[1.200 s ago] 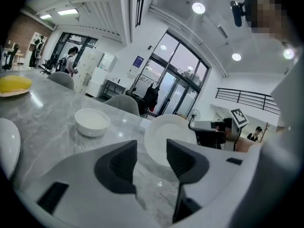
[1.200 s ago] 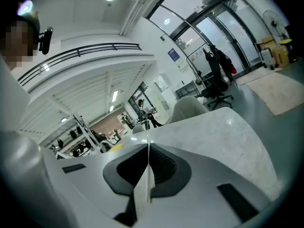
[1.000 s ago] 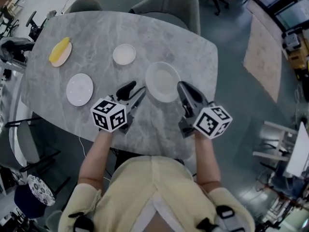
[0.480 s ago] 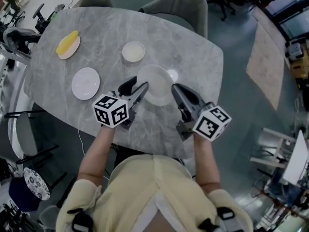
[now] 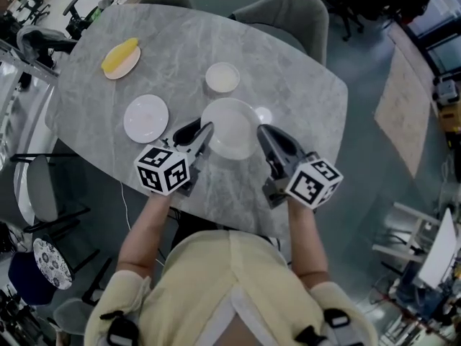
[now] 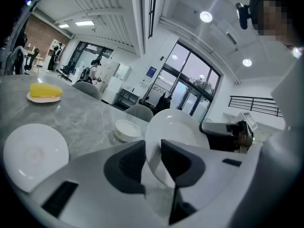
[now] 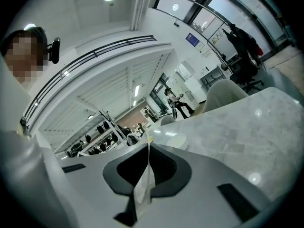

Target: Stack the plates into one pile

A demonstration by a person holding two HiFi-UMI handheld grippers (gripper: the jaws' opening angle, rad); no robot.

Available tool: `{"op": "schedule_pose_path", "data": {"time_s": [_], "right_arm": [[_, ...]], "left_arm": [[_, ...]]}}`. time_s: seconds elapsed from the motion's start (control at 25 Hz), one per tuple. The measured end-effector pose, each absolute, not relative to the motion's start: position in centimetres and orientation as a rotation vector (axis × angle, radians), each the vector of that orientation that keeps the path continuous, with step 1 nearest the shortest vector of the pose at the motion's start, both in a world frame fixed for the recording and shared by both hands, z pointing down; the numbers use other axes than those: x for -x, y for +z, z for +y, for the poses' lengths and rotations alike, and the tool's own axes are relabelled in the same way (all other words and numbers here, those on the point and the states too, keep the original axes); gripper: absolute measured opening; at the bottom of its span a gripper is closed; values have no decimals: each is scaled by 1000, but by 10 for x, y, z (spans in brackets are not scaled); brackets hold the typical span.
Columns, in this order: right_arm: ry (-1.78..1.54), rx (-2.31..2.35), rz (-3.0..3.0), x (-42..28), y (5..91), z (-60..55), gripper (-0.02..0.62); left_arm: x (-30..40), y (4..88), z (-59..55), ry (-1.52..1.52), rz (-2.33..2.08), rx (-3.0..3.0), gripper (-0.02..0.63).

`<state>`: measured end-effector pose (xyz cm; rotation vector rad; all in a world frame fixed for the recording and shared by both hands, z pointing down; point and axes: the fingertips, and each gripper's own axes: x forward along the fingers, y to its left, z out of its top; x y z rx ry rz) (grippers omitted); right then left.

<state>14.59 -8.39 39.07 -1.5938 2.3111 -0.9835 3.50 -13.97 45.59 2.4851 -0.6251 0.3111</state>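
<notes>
Left claw [image 6: 153, 147]: jaws have just been closing. The rim of the large white plate [image 5: 232, 125] sits between the pads, and both press on it. In the left gripper view the plate stands tilted, its face toward the camera.

Right claw [image 7: 148, 148]: jaws pressed nearly together, pinching the opposite rim, which shows edge-on as a thin white strip.

I hold the large plate between my two claws over the grey marble table [image 5: 302, 92], toward its near side.

Just beyond it a small deep plate [image 5: 222, 77] rests on the table. A medium flat plate [image 5: 146, 118] lies to the left, apart. The pink plate [image 5: 121, 58] at the far left carries something yellow. The plates are unstacked.
</notes>
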Motion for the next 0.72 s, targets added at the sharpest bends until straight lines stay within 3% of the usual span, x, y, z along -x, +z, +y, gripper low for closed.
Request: {"op": "schedule_pose_path", "data": {"time_s": [0.72], "right_arm": [[-1100,1480,2393,-41,408,-152,14]], "left_arm": [[87,455,-188,330,-890,-2393,95]]}}
